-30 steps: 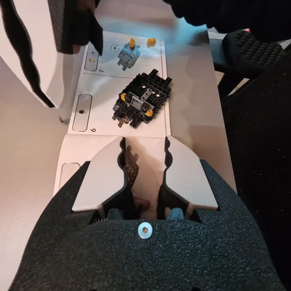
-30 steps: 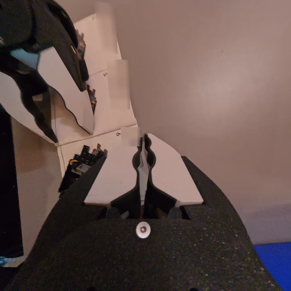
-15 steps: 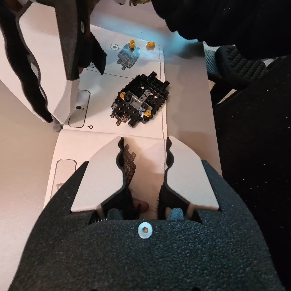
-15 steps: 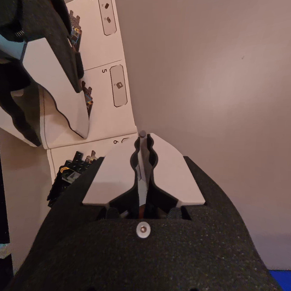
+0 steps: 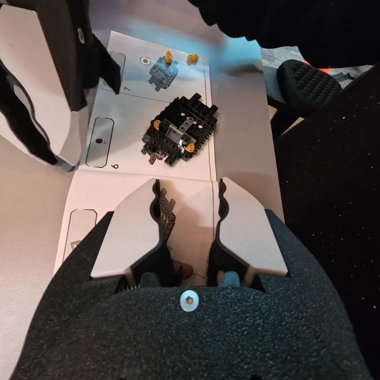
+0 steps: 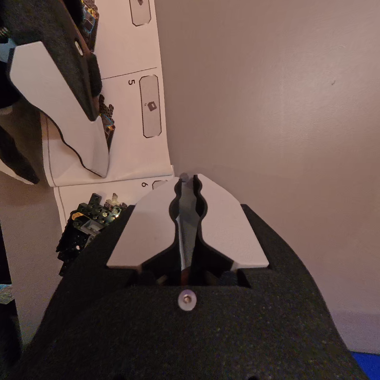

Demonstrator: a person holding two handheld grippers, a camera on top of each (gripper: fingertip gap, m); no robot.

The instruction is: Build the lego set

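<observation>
- The left gripper (image 5: 188,181), a black textured body with two pale grey wavy-edged fingers, is hovering with its jaws spread wide and nothing between them, just short of the fold in the white printed instruction sheet (image 5: 131,119).
- The right gripper (image 6: 187,177), of the same build, is pinching its fingers nearly together on a small grey round piece (image 6: 184,176) at the very tips, right at the outer edge of that instruction sheet (image 6: 127,55), over the pale tabletop (image 6: 267,102).
- In the left wrist view the right gripper (image 5: 61,164) is showing at the sheet's outer edge, blurred.
- The partly built lego model (image 5: 181,133), black bricks with a grey centre plate and two yellow round studs, is sitting on the sheet, beyond the fold from the left gripper and well apart from both sets of tips.
- In the right wrist view the model (image 6: 90,220) is lying partly hidden behind the gripper body.
- A black speckled seat (image 5: 329,185) is lying past the sheet's other side.
</observation>
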